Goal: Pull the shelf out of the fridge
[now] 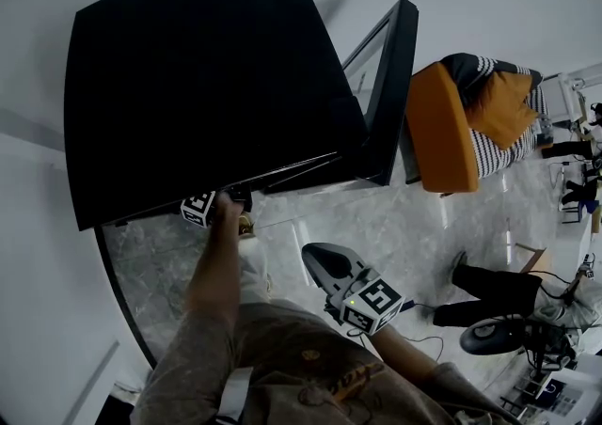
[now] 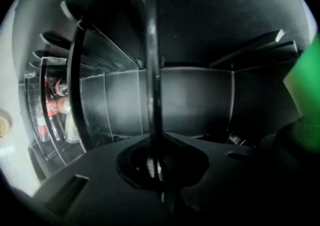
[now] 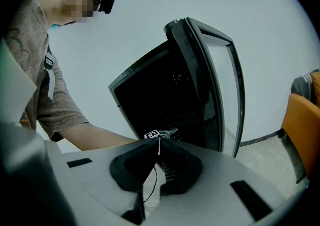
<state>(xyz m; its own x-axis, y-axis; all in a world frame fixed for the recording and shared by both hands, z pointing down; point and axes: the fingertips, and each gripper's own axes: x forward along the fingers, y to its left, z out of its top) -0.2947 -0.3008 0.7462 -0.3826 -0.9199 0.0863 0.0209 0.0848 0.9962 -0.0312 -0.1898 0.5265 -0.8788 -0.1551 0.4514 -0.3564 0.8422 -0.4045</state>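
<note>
- The left gripper (image 2: 156,165) reached inside the black boxy fridge (image 1: 198,75), its jaws clamped on the edge of the thin clear glass shelf (image 2: 152,60) within it.
- The right gripper (image 3: 159,141) hung outside the fridge, jaws together and empty.

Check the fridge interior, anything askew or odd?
Yes: the shelf clamped in the left tongs stands on edge, vertical in the left gripper view, while the bottles at left stand upright. It looks tipped off its rails rather than lying flat. No spill or damage visible.

Office-like room: orange chair (image 1: 440,127), marble floor (image 1: 414,235), black fridge (image 1: 207,75).
</note>
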